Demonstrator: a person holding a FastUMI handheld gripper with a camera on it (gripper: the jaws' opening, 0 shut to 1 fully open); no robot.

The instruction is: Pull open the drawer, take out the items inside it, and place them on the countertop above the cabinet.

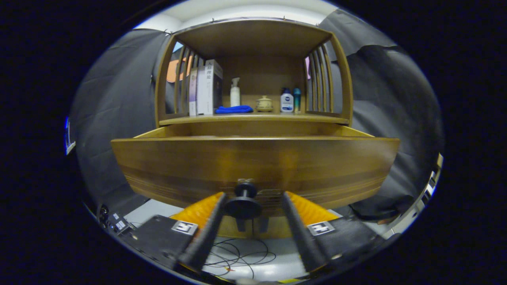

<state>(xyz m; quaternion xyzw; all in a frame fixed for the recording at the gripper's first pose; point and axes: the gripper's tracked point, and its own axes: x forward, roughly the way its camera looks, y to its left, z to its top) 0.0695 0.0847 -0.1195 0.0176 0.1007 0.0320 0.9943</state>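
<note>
Countertop (253, 118) items, left to right: books (206, 88) standing upright against the left slatted side, a blue cloth (234, 109) folded flat just right of them, a white spray bottle (235, 92) behind the cloth, a small lidded ceramic pot (264, 103) mid-shelf, then a white bottle with blue cap (286, 100) and a slim teal bottle (297, 100) side by side near the right slats.

Drawer (253, 166) is pulled out under the countertop; its front panel blocks the view inside, so contents can't be seen. Only the top of the side walls and the inner back edge show.

Dark round knob (243, 204) sits at bottom centre of the drawer front, between the fingers, closer to the left one. Gripper (253, 202) fingers are spread apart on either side of the knob; right finger has a clear gap, left-finger contact can't be told. Loose cables (237, 253) lie on the floor below.
</note>
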